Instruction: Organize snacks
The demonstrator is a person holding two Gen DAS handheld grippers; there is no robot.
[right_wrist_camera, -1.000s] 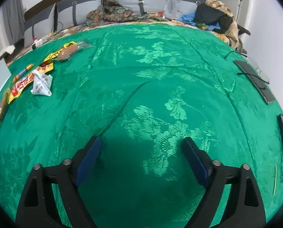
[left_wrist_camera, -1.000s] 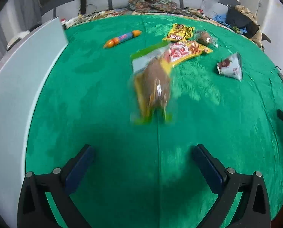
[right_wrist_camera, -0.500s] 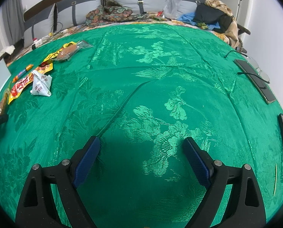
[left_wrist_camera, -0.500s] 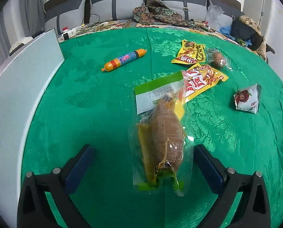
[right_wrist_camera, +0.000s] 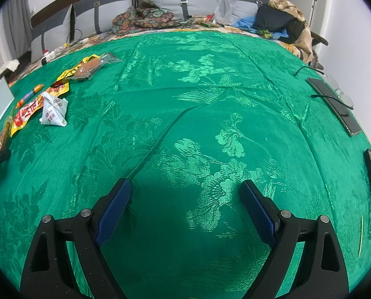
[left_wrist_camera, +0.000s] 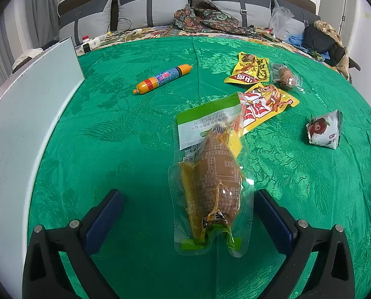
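Green patterned cloth (left_wrist_camera: 125, 134) covers the surface, and on it the clear packet of brown snack (left_wrist_camera: 211, 182) lies lengthwise between the wide-open fingers of the left gripper (left_wrist_camera: 188, 214), untouched. Its far end overlaps a yellow-red packet (left_wrist_camera: 267, 102); a sausage stick (left_wrist_camera: 163, 78) lies beyond. The right gripper (right_wrist_camera: 185, 208) gapes empty over bare cloth.

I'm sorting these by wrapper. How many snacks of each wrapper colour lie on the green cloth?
Yellow packets: 2
Clear packs: 2
White pouch: 1
Orange sausage stick: 1
Total: 6
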